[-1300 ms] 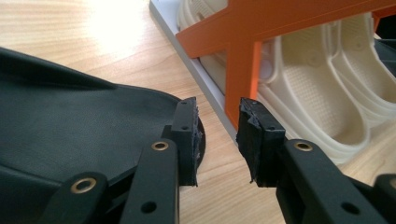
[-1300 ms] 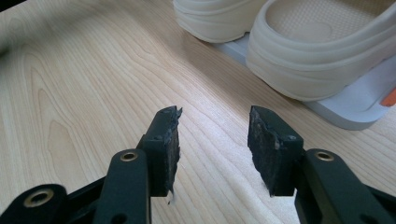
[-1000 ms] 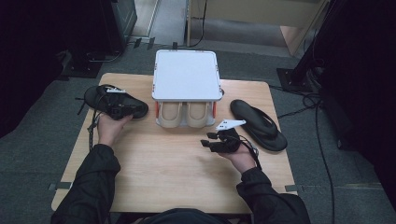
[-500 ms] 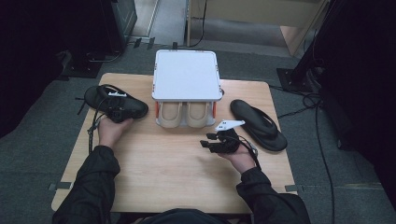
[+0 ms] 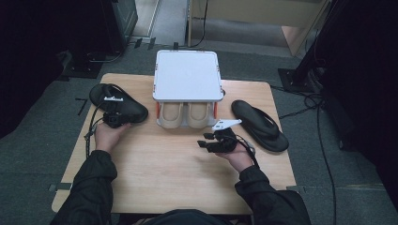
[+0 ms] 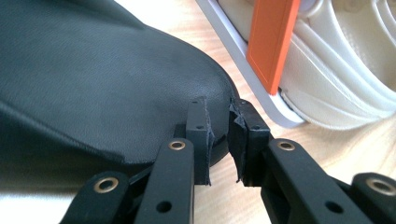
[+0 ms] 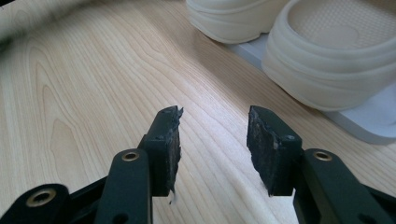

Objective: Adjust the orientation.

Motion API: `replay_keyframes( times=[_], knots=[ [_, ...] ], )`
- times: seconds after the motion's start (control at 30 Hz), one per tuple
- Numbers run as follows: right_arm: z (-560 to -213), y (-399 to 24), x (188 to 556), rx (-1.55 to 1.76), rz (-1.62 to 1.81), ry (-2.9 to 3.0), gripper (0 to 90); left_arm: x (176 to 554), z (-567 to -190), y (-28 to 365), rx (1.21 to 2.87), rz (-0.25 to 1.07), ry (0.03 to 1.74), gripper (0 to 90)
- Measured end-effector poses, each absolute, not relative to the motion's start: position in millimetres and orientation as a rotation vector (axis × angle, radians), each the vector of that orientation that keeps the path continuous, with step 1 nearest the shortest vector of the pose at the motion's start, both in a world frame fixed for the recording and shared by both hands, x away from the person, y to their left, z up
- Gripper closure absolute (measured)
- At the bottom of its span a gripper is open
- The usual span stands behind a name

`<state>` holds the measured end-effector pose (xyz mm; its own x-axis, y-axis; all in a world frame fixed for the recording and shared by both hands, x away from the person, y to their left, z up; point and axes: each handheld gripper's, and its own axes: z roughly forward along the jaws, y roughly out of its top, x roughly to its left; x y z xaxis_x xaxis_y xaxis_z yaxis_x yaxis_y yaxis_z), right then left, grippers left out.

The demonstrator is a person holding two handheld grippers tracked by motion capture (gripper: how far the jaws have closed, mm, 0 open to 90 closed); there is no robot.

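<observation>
A black sandal (image 5: 117, 104) lies on the left of the wooden table (image 5: 164, 164). My left gripper (image 5: 116, 118) is at its near edge. In the left gripper view the jaws have just been closing, and the left gripper (image 6: 219, 140) now pinches the rim of the black sandal (image 6: 93, 84). A second black sandal (image 5: 260, 124) lies at the right. My right gripper (image 5: 207, 143) hovers low over bare wood in the middle. In its own view the right gripper (image 7: 212, 140) stands open and empty, pointing toward a pair of cream slippers (image 7: 336, 60).
A white two-level rack (image 5: 187, 75) stands at the table's far middle, with the cream slippers (image 5: 185, 115) on its lower shelf. An orange post (image 6: 271, 42) of the rack is close to the left gripper. Cables lie on the floor at the right.
</observation>
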<state>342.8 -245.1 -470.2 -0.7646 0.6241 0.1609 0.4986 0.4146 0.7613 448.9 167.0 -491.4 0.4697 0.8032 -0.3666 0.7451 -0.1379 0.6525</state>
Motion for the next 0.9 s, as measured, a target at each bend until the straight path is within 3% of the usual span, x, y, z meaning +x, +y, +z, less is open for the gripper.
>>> replay_keyframes(
  times=[0.5, 0.9],
  knots=[
    [-469, -228, 353, 0.949, 1.303, 2.554, 54.5, 417, -489, 191, 1.9, 0.08, 1.336, 78.6],
    [-471, -233, 354, 0.974, 1.279, 2.55, 54.5, 424, -478, 209, 1.847, 0.109, 1.375, 72.0]
  ],
)
